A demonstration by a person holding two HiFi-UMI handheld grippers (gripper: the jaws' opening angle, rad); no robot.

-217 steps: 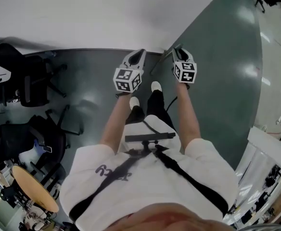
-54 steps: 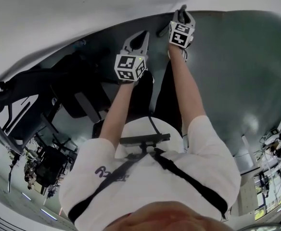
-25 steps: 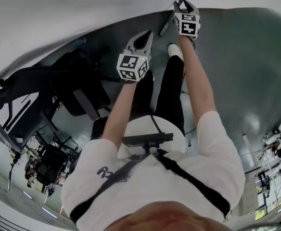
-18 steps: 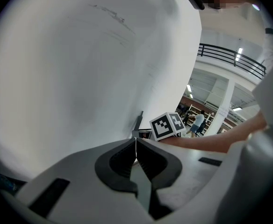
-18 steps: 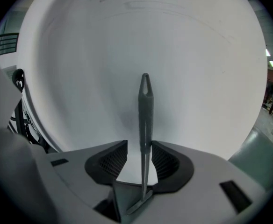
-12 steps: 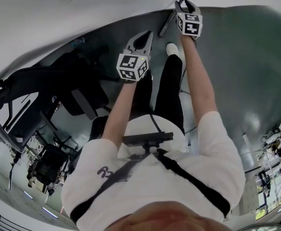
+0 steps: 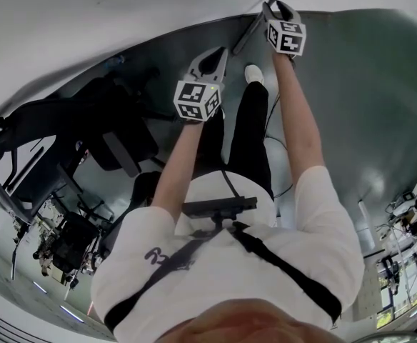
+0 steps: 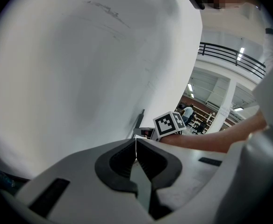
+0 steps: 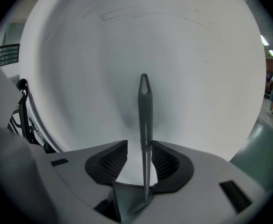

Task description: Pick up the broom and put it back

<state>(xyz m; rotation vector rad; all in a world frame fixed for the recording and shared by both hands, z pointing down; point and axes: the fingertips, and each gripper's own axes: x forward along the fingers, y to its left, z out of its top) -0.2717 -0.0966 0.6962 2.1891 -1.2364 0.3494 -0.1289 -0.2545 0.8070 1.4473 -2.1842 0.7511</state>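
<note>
Right tongs (image 9: 140,146) are clamped on the thin grey broom handle (image 9: 144,106). It sticks straight up the middle of the right gripper view, in front of the plain white wall (image 9: 188,50). Left tongs (image 8: 135,149) are squeezed together on nothing, lower centre of their view. In the head view both are near the top, over the dark green floor (image 7: 351,84).

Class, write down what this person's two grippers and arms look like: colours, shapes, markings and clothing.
The left gripper and right gripper have pale grey-white bodies and dark, rounded, mesh-textured fingers. Each carries a white cube printed with black square markers. The arms are bare below the short sleeves of a white T-shirt crossed by black straps.
</note>
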